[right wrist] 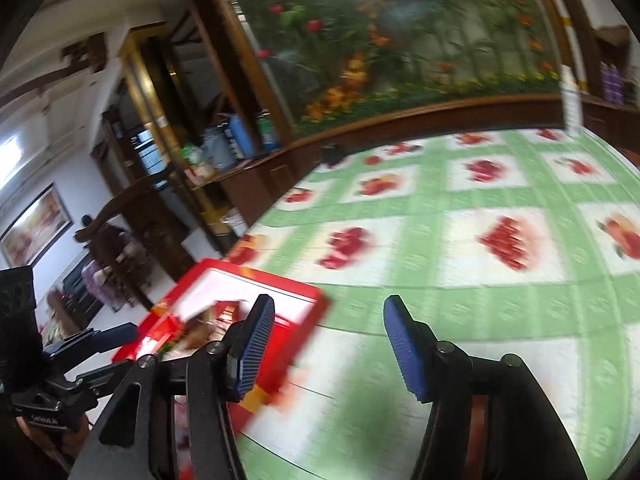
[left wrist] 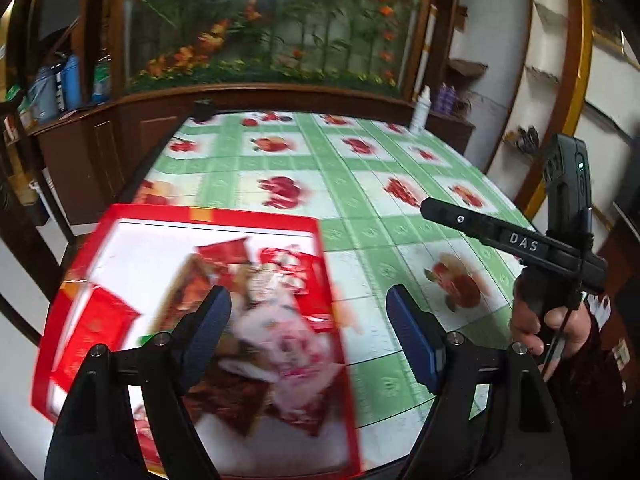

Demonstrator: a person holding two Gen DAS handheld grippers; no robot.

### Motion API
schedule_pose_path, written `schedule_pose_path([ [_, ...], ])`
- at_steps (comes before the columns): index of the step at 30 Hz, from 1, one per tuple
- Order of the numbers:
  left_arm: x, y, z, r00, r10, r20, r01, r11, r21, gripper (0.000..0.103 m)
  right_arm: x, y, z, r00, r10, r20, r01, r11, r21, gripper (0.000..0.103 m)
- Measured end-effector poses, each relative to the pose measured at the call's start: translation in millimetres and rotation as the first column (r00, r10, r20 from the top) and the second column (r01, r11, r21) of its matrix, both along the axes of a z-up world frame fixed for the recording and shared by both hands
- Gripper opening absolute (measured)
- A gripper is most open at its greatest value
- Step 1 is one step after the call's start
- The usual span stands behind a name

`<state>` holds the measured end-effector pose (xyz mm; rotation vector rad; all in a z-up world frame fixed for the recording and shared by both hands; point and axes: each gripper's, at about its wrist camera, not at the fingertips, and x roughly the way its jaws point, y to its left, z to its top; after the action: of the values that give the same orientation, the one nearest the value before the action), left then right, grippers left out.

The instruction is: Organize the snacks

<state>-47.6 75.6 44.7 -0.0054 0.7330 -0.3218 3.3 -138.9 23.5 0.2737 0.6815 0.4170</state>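
A red-rimmed tray point(left wrist: 256, 216) with a white floor sits at the near left of the table and holds several snack packets point(left wrist: 280, 312), red, brown and pink-white, blurred. My left gripper point(left wrist: 308, 332) hangs open over the tray's right part, with nothing pressed between its blue pads. The right gripper's black body point(left wrist: 520, 240) shows at the right of that view, held by a hand point(left wrist: 540, 320). In the right wrist view my right gripper point(right wrist: 328, 344) is open above the tray's point(right wrist: 304, 300) right corner and the tablecloth, and nothing is between its fingers.
The table carries a green and white cloth with red fruit prints point(left wrist: 360, 184). A white bottle point(left wrist: 422, 108) stands at its far right edge. Behind it are a wooden cabinet with a flower picture point(left wrist: 272, 28) and shelves with bottles point(left wrist: 68, 80).
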Motion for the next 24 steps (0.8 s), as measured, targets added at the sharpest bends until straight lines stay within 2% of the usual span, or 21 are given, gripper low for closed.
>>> schedule_pose_path([
  [3, -2, -18, 4, 1.0, 0.015, 0.019, -0.016, 0.999, 0.046, 0.08, -5, -22, -3, 0.999, -0.026, -0.02, 0.026, 1.0, 0.016, 0.061],
  [6, -4, -30, 10, 0.996, 0.062, 0.068, -0.069, 0.991, 0.113, 0.08, -17, -35, -2, 0.999, -0.033, -0.014, 0.033, 0.999, 0.011, 0.062],
  [11, -9, -32, 17, 0.985, 0.119, 0.128, -0.14, 0.975, 0.172, 0.081, -33, -32, 6, 1.0, -0.007, 0.017, 0.007, 1.0, 0.008, 0.063],
  [15, -13, -26, 20, 0.98, 0.143, 0.14, -0.167, 0.97, 0.176, 0.081, -42, -19, 13, 0.999, 0.029, 0.044, -0.029, 1.0, 0.004, 0.065],
  [24, -41, -3, 29, 0.974, 0.166, 0.156, -0.188, 0.973, 0.135, 0.081, -64, 19, 28, 0.992, 0.096, 0.076, -0.093, 0.995, -0.04, 0.066],
])
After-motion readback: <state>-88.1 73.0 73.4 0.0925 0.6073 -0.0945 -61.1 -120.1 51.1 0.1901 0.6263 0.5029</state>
